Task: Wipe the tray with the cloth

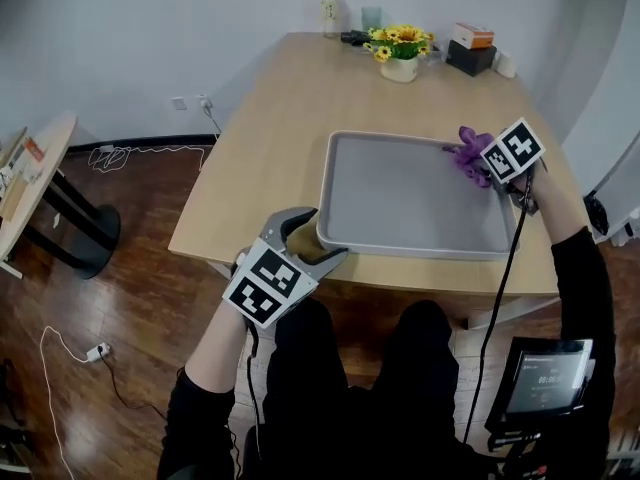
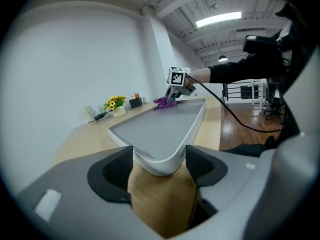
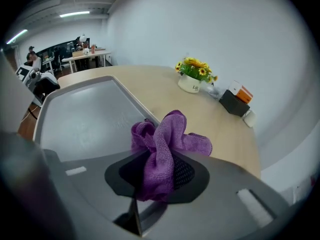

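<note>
Left gripper (image 1: 328, 234) sits closest, at the table's near edge just above the person's lap. Its jaws stand wide apart, and the rounded near corner of the tray lies in the gap between the pads.

Beyond it the wooden table (image 1: 290, 118) runs away ahead of both tools. The grey tray (image 1: 420, 193) is empty and rests flat on the table. It stretches from the left gripper's jaws across to the right gripper (image 1: 480, 160), which is at the tray's far right corner, well apart from the left one.

In the right gripper view the jaws are nearly together, pinching the purple cloth (image 3: 162, 144). The cloth is bunched between the pads and spills out past their tips. It hangs over the tray's rim, with bare tray to the tool's left and bare tabletop to its right. From the left gripper's own view, the cloth shows as a small purple bunch at the tray's far end, under the right gripper.

Ahead and to the right of the right gripper, near the table's far edge, stands a white pot of yellow flowers (image 1: 399, 53). Right of the pot is a black box (image 1: 470, 56) with an orange box (image 1: 473, 35) on top. A bottle (image 1: 329, 13) and a glass (image 1: 371, 16) stand just left of the flowers against the wall.
</note>
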A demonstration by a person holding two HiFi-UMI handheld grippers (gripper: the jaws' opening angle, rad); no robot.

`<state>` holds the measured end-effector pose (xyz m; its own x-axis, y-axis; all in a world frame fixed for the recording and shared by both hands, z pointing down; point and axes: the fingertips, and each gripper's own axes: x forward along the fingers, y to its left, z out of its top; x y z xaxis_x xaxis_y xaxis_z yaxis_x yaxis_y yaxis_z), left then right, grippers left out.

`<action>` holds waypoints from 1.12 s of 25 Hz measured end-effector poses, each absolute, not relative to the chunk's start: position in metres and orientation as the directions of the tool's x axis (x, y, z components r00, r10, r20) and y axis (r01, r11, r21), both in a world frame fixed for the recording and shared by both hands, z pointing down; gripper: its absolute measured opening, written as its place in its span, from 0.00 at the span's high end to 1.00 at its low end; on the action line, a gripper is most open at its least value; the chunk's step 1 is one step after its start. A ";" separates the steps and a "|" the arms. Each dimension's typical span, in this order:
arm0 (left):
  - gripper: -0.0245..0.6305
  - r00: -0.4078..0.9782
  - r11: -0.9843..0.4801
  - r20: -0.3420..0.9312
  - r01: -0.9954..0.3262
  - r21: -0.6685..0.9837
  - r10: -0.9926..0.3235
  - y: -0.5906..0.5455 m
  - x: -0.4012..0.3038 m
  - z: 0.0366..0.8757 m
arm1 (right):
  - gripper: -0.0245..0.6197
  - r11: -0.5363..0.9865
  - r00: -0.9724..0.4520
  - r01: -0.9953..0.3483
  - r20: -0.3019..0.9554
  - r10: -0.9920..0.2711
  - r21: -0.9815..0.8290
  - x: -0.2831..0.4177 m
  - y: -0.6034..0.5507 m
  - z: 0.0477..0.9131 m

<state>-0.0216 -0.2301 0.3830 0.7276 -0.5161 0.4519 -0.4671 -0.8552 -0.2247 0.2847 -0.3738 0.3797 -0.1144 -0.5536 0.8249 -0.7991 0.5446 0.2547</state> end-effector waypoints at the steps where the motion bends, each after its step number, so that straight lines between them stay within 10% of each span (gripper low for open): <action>1: 0.48 0.733 -0.862 0.455 -0.454 -0.227 -0.506 -0.230 -0.020 0.382 | 0.83 0.555 -0.122 -0.793 0.826 -0.550 0.252 0.278 -0.376 0.379; 7: 0.51 0.742 -0.875 0.463 -0.409 -0.260 -0.485 -0.229 -0.017 0.382 | 0.83 0.625 -0.238 -0.757 0.811 -0.535 0.190 0.211 -0.391 0.381; 12: 0.64 0.663 -0.798 0.556 -0.105 -0.593 -0.500 -0.210 -0.008 0.391 | 0.83 0.735 -0.362 -0.659 0.791 -0.494 0.157 0.117 -0.403 0.382; 18: 0.80 0.588 -0.816 0.677 0.050 -0.576 -0.442 -0.205 -0.002 0.405 | 0.83 0.809 -0.438 -0.566 0.772 -0.460 0.161 0.030 -0.402 0.384; 28: 0.79 0.615 -0.833 0.648 -0.026 -0.553 -0.449 -0.199 -0.007 0.401 | 0.82 0.720 -0.382 -0.678 0.766 -0.516 0.147 0.100 -0.400 0.379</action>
